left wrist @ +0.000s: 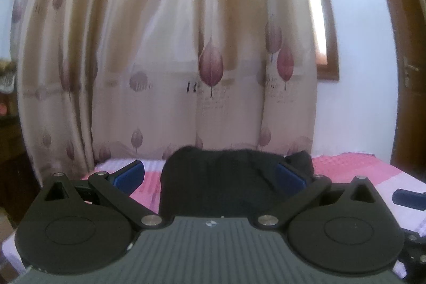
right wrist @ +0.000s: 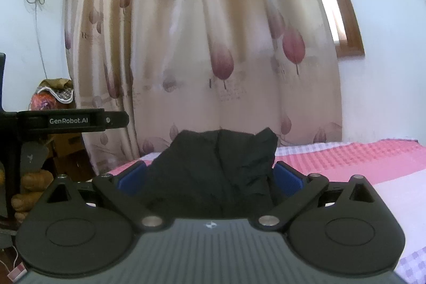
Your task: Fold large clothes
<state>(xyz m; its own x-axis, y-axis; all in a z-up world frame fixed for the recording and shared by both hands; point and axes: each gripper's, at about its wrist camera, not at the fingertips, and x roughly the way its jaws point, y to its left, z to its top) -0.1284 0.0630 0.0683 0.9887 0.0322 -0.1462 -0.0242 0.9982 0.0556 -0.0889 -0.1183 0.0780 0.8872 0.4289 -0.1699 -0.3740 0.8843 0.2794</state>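
Note:
A black garment (left wrist: 226,177) lies bunched on the pink and white bed cover (left wrist: 354,167). My left gripper (left wrist: 210,175) is open, its blue pads (left wrist: 130,175) wide apart on either side of the cloth's near end. In the right wrist view the same black garment (right wrist: 213,167) rises in crumpled folds between the blue pads (right wrist: 289,178) of my right gripper (right wrist: 210,177), which is also open. How far the cloth touches the pads is unclear. The left gripper's body (right wrist: 72,120) and a hand (right wrist: 29,185) on it show at the left.
A cream curtain with purple leaf prints (left wrist: 186,57) hangs just behind the bed. A wooden window frame (left wrist: 330,65) and a brown door (left wrist: 410,71) stand to the right. Boxes and bags (right wrist: 53,95) pile up at the left. A dark blue object (left wrist: 410,198) lies on the bed at right.

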